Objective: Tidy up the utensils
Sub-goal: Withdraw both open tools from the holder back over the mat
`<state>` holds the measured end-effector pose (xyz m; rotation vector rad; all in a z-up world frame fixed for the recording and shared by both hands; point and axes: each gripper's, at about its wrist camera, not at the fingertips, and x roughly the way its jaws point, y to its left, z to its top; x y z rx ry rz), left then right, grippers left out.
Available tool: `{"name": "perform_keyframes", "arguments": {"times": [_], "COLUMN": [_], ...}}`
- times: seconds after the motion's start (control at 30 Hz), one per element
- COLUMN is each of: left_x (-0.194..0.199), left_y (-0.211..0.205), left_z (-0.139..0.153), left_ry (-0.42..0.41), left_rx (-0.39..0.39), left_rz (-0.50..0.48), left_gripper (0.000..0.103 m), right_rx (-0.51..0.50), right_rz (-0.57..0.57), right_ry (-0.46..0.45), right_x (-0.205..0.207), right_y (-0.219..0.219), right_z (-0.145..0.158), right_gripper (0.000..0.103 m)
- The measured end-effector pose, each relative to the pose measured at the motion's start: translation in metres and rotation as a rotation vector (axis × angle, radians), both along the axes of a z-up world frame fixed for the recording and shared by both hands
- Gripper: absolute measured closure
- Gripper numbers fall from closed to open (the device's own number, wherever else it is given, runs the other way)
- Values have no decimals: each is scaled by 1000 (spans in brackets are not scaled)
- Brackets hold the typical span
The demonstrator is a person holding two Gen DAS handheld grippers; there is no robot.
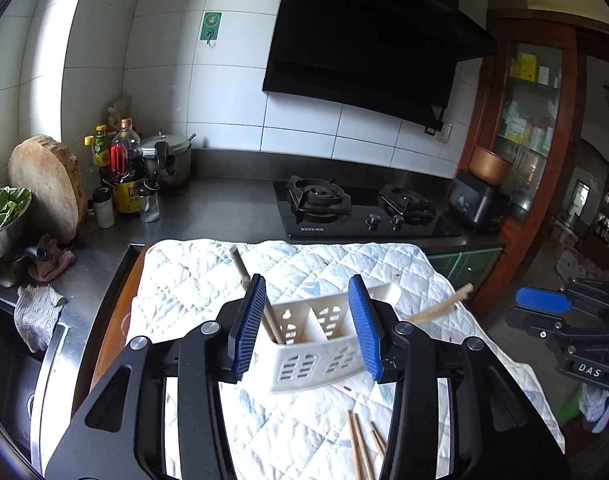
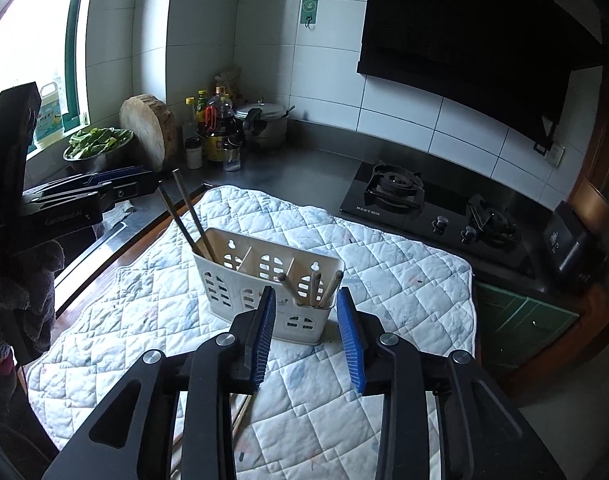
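Observation:
A white slotted utensil holder point(image 1: 318, 342) point(image 2: 264, 280) with three compartments stands on a quilted white cloth point(image 1: 304, 268) point(image 2: 384, 300). Two chopsticks point(image 2: 184, 216) lean in its left compartment; they show as one stick in the left wrist view point(image 1: 240, 266). Several wooden sticks point(image 2: 316, 282) stand in its right compartment, one jutting right point(image 1: 440, 308). Loose chopsticks point(image 1: 360, 444) lie on the cloth below my left gripper. My left gripper point(image 1: 308, 328) is open and empty just above the holder. My right gripper point(image 2: 306, 336) is open and empty in front of the holder.
A gas hob point(image 2: 432, 204) lies behind the cloth on the steel counter. Sauce bottles point(image 2: 216, 128), a pot point(image 2: 264, 124), a round chopping block point(image 2: 148, 130) and a bowl of greens point(image 2: 96, 146) crowd the back left corner. A sink point(image 1: 24, 360) lies left.

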<state>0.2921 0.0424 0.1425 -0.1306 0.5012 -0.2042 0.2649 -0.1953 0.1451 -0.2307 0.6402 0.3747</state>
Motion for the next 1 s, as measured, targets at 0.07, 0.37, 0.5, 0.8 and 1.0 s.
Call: {"name": "perform_keyframes", "arguments": {"times": [0.07, 0.37, 0.5, 0.8, 1.0], "left_x": [-16, -79, -99, -133, -147], "left_y": [3, 11, 15, 20, 26], "left_z": [-4, -34, -53, -95, -122], "left_ry": [0, 19, 40, 101, 143], "left_rx": [-10, -34, -30, -50, -78], "left_rz": [-2, -13, -6, -1, 34], "left_gripper": [56, 49, 45, 32, 25], "right_rx": [16, 15, 12, 18, 43], "right_rz": [11, 40, 37, 2, -29], "right_ry": [-6, -42, -42, -16, 5], "right_x": [-14, -78, -100, -133, -141], "right_y": [-1, 6, 9, 8, 4], "right_z": [-3, -35, -53, -90, -108], "right_gripper": [71, 63, 62, 51, 45]}}
